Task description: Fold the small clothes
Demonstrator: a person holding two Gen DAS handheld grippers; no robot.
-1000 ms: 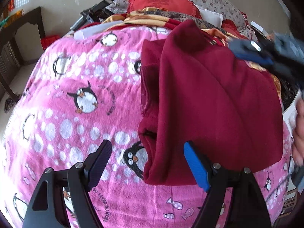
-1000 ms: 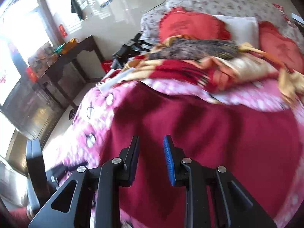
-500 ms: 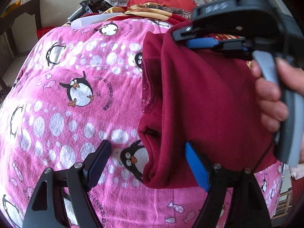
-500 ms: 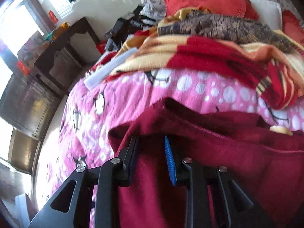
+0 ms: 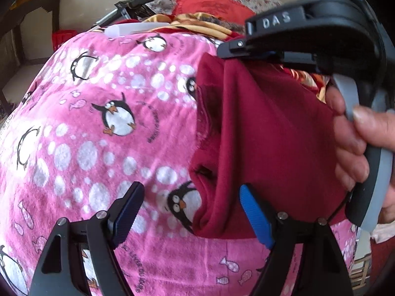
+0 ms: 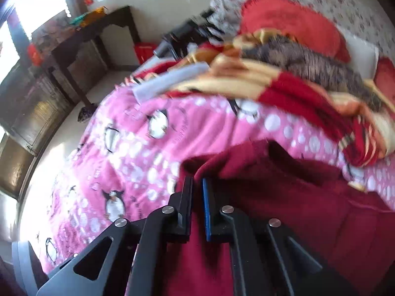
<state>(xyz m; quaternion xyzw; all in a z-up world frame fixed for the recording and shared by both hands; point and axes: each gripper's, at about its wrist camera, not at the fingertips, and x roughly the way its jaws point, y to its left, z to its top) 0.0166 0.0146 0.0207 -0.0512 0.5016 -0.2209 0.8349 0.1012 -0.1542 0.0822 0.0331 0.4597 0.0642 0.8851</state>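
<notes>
A dark red garment (image 5: 269,135) lies on a pink penguin blanket (image 5: 98,123), filling the 3 o'clock half of the left wrist view, with its thick doubled edge running from 12 down toward 6 o'clock. The step in hand looks like a fold across the cloth: the right gripper (image 5: 223,50), seen at 1 o'clock in that view with a hand (image 5: 355,148) around its handle at 3 o'clock, is closed tight on the far corner of the garment, and its own camera shows the cloth bunched between its narrow jaws at the centre of the picture. The left gripper (image 5: 190,209) stands wide apart at 6 o'clock and has hold of nothing; its blue-padded finger lies on or just over the near edge of the garment, while the other finger is over bare blanket. A heap of red and gold bedding (image 6: 308,86) sits beyond the garment at 1 o'clock in the right wrist view, well clear of the work. Judging from this, the near corner is not yet taken. The next move probably calls for the left gripper to close on that near edge, so both corners can be carried over together and laid down evenly without the layers slipping apart.
</notes>
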